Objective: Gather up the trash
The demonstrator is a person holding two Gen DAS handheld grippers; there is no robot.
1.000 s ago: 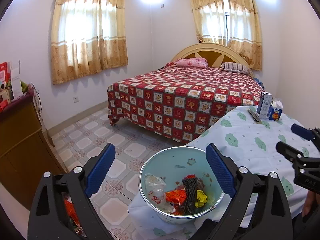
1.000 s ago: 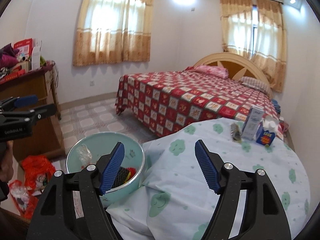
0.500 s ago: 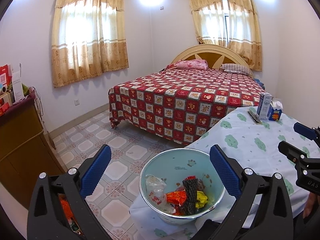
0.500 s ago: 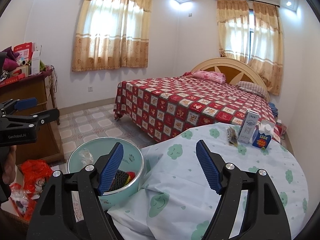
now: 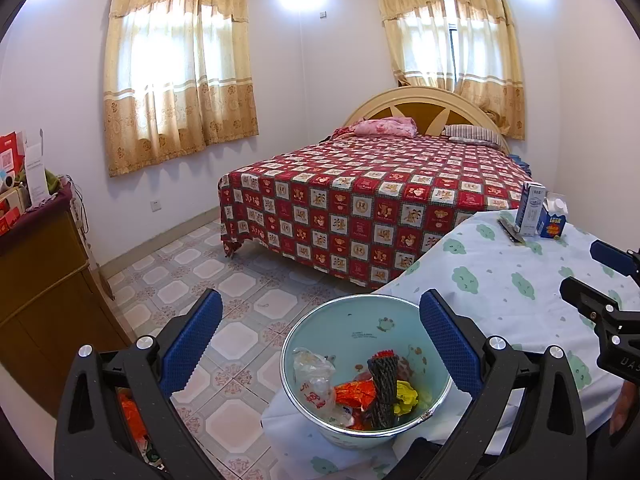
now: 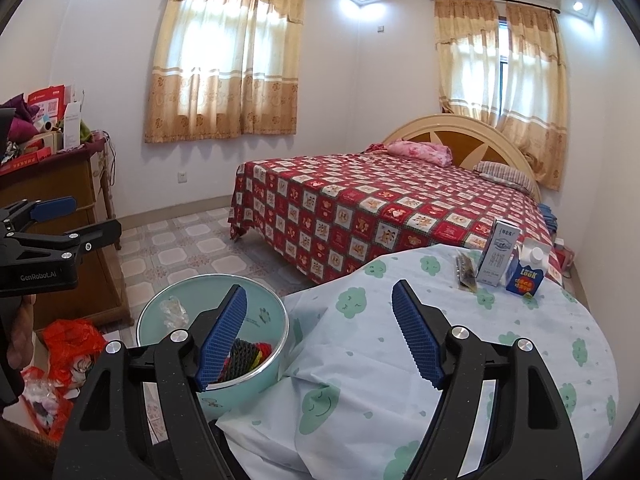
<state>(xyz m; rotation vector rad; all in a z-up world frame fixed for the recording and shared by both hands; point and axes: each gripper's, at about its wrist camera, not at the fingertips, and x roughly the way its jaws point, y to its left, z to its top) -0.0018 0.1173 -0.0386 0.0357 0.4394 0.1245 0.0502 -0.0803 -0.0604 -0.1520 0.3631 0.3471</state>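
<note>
Both views lifted and drawn back since a second ago. Left gripper (image 5: 320, 340) spread a touch wider, jaws apart and empty. Bin (image 5: 348, 320) sunk toward six o'clock between its fingers. Right gripper (image 6: 320, 332) higher, cartons (image 6: 500, 256) slid toward three o'clock.

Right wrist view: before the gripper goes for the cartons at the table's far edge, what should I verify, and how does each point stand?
1. Right gripper open and holding nothing: ok.
2. Left gripper open and holding nothing: ok.
3. Trash bin open-topped beside the table, with room: ok.
4. Tall milk carton and blue juice carton upright, unobstructed: ok.
5. Cartons empty, truly trash: cannot tell.
6. Dark flat wrapper lying beside the cartons, reachable: ok.
</note>
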